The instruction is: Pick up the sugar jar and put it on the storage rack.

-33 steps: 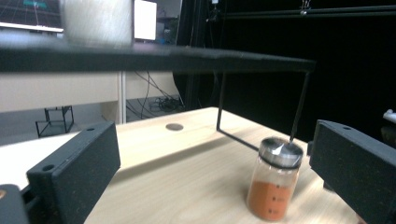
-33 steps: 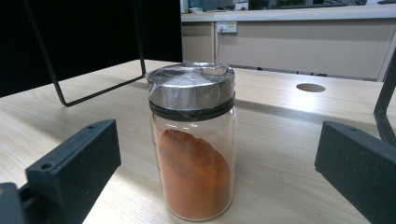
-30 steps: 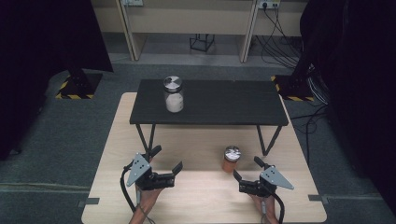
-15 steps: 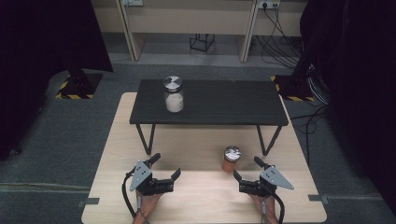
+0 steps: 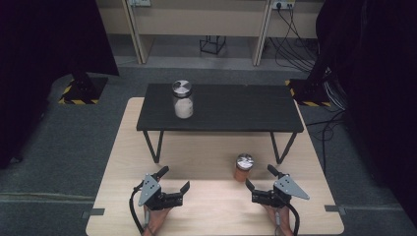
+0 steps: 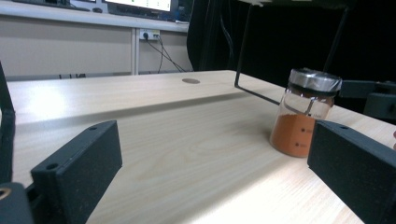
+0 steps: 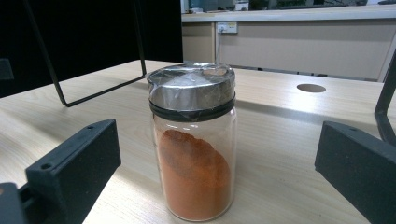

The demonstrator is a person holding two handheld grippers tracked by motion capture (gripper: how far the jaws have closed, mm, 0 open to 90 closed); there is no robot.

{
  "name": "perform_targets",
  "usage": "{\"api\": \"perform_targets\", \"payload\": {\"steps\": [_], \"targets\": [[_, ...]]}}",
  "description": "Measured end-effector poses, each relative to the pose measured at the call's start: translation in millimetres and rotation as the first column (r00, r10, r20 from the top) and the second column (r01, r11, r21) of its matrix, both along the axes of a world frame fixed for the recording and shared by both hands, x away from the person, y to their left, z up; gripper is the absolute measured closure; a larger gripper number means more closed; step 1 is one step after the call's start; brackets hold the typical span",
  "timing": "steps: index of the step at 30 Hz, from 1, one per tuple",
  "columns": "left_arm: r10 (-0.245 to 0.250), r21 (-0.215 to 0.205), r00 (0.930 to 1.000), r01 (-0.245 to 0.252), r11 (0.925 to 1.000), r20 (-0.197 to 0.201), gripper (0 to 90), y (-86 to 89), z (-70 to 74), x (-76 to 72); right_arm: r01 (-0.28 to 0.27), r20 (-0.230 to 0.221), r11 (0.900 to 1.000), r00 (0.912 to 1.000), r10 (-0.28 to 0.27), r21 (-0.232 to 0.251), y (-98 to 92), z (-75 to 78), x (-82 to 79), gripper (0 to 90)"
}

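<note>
Jar (image 7: 194, 140) of orange powder sits dead ahead of my right gripper (image 5: 263, 183), framed between its wide-spread jaws but not yet between them; nothing is held. My left gripper (image 5: 173, 180) is also spread wide and empty, low over the wooden table (image 5: 206, 152), with the same jar off to its right and well apart.

Risks as I judge them: the jar is tall and narrow on a smooth top, so a jaw tip clipping its side on approach could tip or skid it. Smooth glass could slip under an off-centre grip.

Appearance: clear glass, metal lid with a dark band beneath, powder heaped unevenly to roughly two-thirds. It stands upright just in front of the black bench (image 5: 221, 105), near its right leg. A second jar (image 5: 182, 99), holding white powder, stands on the bench.
</note>
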State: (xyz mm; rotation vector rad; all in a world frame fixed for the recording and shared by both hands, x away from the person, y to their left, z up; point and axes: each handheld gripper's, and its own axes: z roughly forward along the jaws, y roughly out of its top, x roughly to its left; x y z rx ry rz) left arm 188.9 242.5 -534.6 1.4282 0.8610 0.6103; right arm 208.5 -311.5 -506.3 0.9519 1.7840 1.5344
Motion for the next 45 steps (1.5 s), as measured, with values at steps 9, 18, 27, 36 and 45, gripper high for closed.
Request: {"api": "perform_targets", "payload": {"steps": [9, 18, 27, 36, 45], "targets": [[-0.008, 0.071, 1.0, 0.008, 0.9975, 0.001, 2.5, -7.3, 2.3, -3.9, -0.002, -0.001, 1.0, 1.0, 0.002, 0.002, -0.4, -0.1, 0.4, 0.2], [-0.01, 0.109, 0.9999, 0.009, 0.994, 0.011, 2.7, -11.7, 3.8, -5.3, -0.003, -0.004, 1.0, 1.0, 0.003, 0.006, -0.9, -0.3, 0.7, 0.2], [-0.008, 0.11, 0.9999, 0.008, 0.9939, 0.006, 2.8, -11.7, 4.2, -4.0, -0.003, -0.007, 1.0, 1.0, 0.003, 0.014, -2.2, -0.7, 0.6, 0.2], [-0.014, 0.11, 0.9998, 0.013, 0.9938, 0.01, 2.9, -11.5, 3.9, -4.3, -0.002, -0.005, 1.0, 1.0, 0.002, 0.009, -1.4, -0.5, 0.0, 0.2], [-0.012, 0.105, 0.9999, 0.011, 0.9944, 0.009, 2.9, -11.4, 3.6, -5.0, 0.001, -0.006, 1.0, 1.0, -0.001, 0.004, -0.4, -0.1, -0.7, 0.2]]}}
